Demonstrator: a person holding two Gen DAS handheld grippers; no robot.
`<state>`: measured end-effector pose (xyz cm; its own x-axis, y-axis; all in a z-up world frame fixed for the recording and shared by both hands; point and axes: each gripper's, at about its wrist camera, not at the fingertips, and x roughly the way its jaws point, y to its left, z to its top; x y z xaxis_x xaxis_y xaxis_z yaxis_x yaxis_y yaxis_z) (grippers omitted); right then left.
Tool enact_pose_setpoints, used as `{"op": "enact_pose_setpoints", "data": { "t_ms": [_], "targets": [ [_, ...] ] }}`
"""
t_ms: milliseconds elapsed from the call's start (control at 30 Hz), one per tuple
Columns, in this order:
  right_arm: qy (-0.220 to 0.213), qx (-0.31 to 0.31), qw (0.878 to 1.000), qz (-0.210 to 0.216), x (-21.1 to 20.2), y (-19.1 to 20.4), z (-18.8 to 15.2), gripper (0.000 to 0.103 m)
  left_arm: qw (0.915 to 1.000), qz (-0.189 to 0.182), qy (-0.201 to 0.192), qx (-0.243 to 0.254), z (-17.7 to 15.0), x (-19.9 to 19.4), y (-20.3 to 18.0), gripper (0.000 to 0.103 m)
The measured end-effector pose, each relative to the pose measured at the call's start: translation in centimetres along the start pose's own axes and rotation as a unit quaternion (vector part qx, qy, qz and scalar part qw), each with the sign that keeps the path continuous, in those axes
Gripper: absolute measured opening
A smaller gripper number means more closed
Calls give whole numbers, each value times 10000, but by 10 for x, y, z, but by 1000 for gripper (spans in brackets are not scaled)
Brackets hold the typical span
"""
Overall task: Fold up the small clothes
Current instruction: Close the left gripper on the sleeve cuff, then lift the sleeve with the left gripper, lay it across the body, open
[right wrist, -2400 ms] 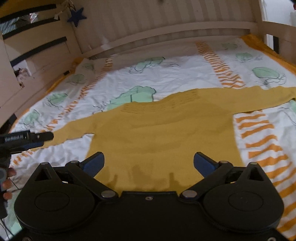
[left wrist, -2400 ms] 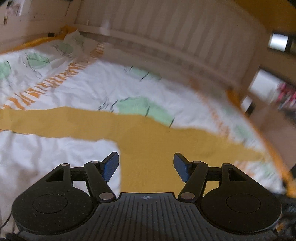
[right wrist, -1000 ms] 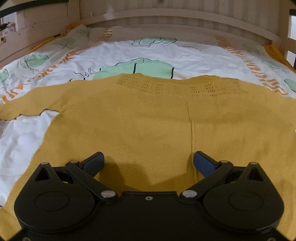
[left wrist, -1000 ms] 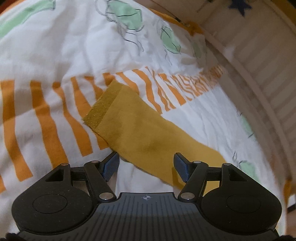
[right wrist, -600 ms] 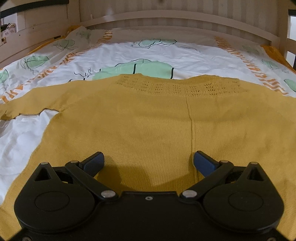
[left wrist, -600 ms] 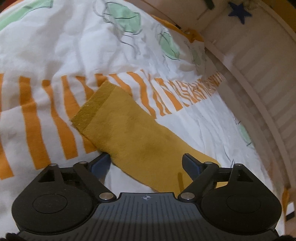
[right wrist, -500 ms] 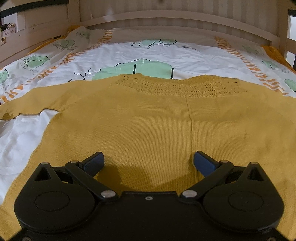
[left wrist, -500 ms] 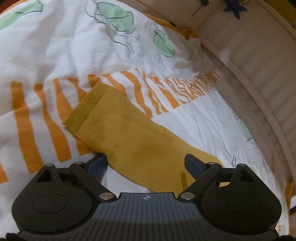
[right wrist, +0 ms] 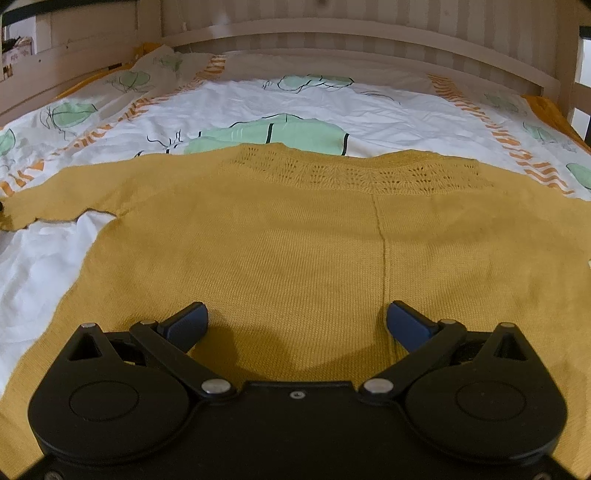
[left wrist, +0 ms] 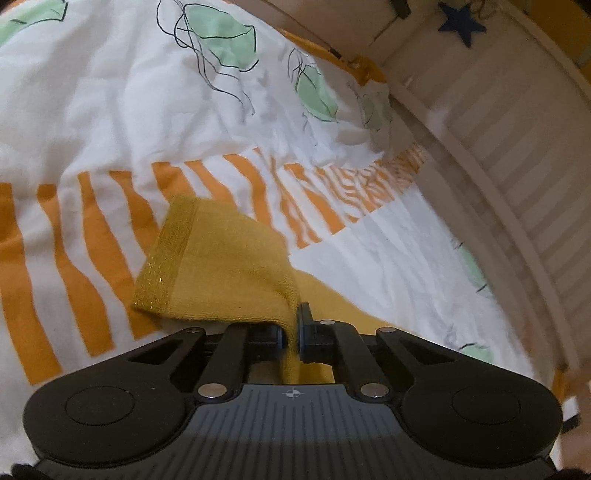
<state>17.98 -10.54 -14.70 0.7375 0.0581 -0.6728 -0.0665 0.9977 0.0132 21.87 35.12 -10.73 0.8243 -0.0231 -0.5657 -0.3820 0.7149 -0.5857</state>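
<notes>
My left gripper point(left wrist: 291, 330) has just snapped closed from wide open, and its jaws now pinch a ridge of the yellow sleeve point(left wrist: 221, 273) a little way behind the cuff point(left wrist: 162, 258), which lies bunched on the striped bedcover point(left wrist: 92, 229). To my mind that means the sleeve is caught and ready to be carried inward over the body for the first fold. My right gripper point(right wrist: 297, 325) waits wide open and empty, low over the yellow sweater point(right wrist: 295, 240), which lies spread flat on the bed, neckline point(right wrist: 354, 173) towards the headboard point(right wrist: 351, 33).
</notes>
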Motion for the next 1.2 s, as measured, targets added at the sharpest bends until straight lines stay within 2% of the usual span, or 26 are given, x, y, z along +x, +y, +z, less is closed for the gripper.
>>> {"op": "enact_pose_setpoints", "data": {
  "t_ms": [133, 267, 433, 533, 733, 900, 1200],
  "targets": [
    [40, -66, 9998, 207, -6, -5, 7, 102, 9987, -149, -193, 439, 2, -15, -37, 6],
    [22, -165, 9988, 469, -24, -19, 18, 102, 9948, -497, -141, 879, -2, -27, -94, 6],
    [7, -165, 9982, 570, -54, -52, 31, 102, 9833, -1110, 24, 1441, -23, -38, -184, 6],
    [47, -125, 9981, 598, -70, -76, 32, 102, 9757, -1478, 220, 1602, -43, -37, -233, 6],
    [124, -17, 9987, 495, -92, -117, 20, 102, 9582, -1891, 663, 2041, -100, -21, -320, 6],
    [100, 394, 9981, 465, -93, -147, 13, 102, 9464, -2040, 1147, 2228, -163, 7, -369, 6],
    [246, 1082, 9930, 413, -90, -193, 16, 102, 9237, -1803, 1819, 2848, -258, 50, -405, 7]
  ]
}}
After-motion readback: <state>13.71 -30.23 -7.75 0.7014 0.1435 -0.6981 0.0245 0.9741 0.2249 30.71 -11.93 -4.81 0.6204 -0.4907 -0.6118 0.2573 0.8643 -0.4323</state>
